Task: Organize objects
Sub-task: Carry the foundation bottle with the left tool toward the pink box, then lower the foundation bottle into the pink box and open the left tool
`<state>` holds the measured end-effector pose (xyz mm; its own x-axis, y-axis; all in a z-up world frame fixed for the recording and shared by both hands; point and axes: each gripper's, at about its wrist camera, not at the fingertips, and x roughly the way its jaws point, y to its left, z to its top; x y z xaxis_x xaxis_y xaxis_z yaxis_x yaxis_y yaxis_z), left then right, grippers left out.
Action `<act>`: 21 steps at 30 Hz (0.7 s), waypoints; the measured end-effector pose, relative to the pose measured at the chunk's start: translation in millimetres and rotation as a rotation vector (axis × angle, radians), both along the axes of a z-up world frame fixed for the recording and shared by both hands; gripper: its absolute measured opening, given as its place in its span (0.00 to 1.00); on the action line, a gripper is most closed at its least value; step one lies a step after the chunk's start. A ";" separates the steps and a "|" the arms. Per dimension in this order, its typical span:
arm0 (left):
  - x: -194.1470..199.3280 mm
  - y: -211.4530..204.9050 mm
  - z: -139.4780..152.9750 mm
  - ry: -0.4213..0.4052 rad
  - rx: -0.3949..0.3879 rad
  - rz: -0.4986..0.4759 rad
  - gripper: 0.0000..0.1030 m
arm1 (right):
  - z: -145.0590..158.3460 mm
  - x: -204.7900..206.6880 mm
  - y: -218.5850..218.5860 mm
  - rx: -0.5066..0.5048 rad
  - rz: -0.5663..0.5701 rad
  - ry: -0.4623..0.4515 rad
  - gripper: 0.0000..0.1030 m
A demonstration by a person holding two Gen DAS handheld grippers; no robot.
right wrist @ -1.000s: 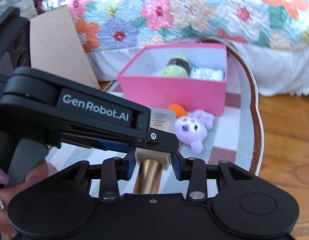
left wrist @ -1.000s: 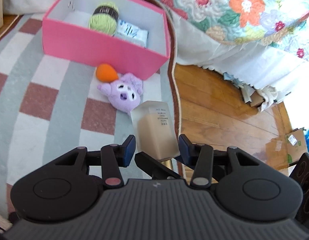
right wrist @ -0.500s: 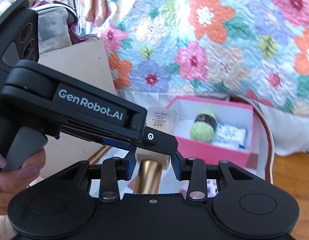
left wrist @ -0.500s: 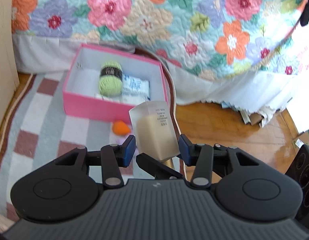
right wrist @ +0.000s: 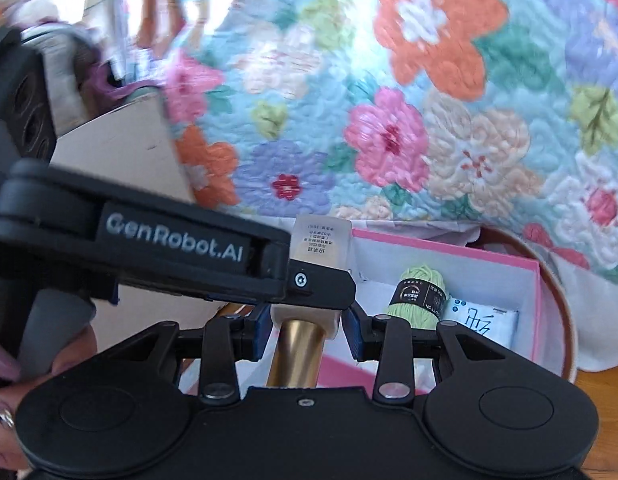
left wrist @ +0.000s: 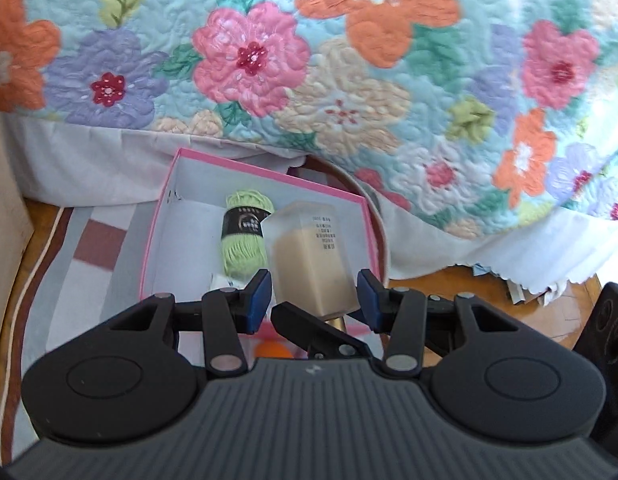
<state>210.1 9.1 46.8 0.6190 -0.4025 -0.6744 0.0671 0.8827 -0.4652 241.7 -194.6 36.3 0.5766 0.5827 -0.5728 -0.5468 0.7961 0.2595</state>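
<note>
a: what's in the grippers?

b: a frosted bottle (left wrist: 311,256) of beige liquid with a gold cap. in the left wrist view it sits at the centre of the frame, tilted a little, between the blue pads of the left gripper (left wrist: 313,294). the pads stand close beside its lower sides; i cannot tell whether they press on it.

a: and the right one?

b: in the right wrist view the right gripper (right wrist: 307,326) is clenched on the bottle's base, pads touching either side just above the gold cap (right wrist: 295,350), which points back toward the camera. the left tool's black finger, marked genrobot.ai, crosses the frame from the left over the bottle's middle.

a: where's the box?

b: the pink box (left wrist: 157,236) lies open on a striped rug (left wrist: 49,264), centre left in the left view, just behind and below the bottle. inside it a green yarn skein (left wrist: 245,240) with a black band lies beside the bottle's outline. in the right view the box is at lower right, and a white packet (right wrist: 483,322) lies just right of the yarn.

a: anything else?

b: a floral quilt (left wrist: 349,80) fills the upper part of both frames, its white edge hanging down behind the box. an orange ball (left wrist: 273,350) peeks out low in the left view, under the gripper. a hand (right wrist: 5,396) grips the left tool's handle at lower left of the right view. the wooden floor (left wrist: 469,288) shows at right.
</note>
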 end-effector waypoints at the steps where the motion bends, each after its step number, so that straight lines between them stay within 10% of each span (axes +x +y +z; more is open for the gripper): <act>1: 12.8 3.1 -3.9 0.015 0.000 0.000 0.44 | -4.0 15.5 2.1 0.019 -0.011 0.039 0.41; 10: 107.4 13.8 -73.0 0.152 -0.016 0.036 0.44 | -68.9 107.1 14.2 0.076 -0.100 0.215 0.41; 21: 155.6 0.8 -123.0 0.264 0.164 -0.020 0.43 | -131.4 145.1 24.7 0.136 -0.123 0.344 0.41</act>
<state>365.8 9.8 -76.2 0.4065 -0.2855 -0.8679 -0.0195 0.9470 -0.3206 386.9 -169.9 -95.0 0.4352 0.6050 -0.6667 -0.3118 0.7960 0.5188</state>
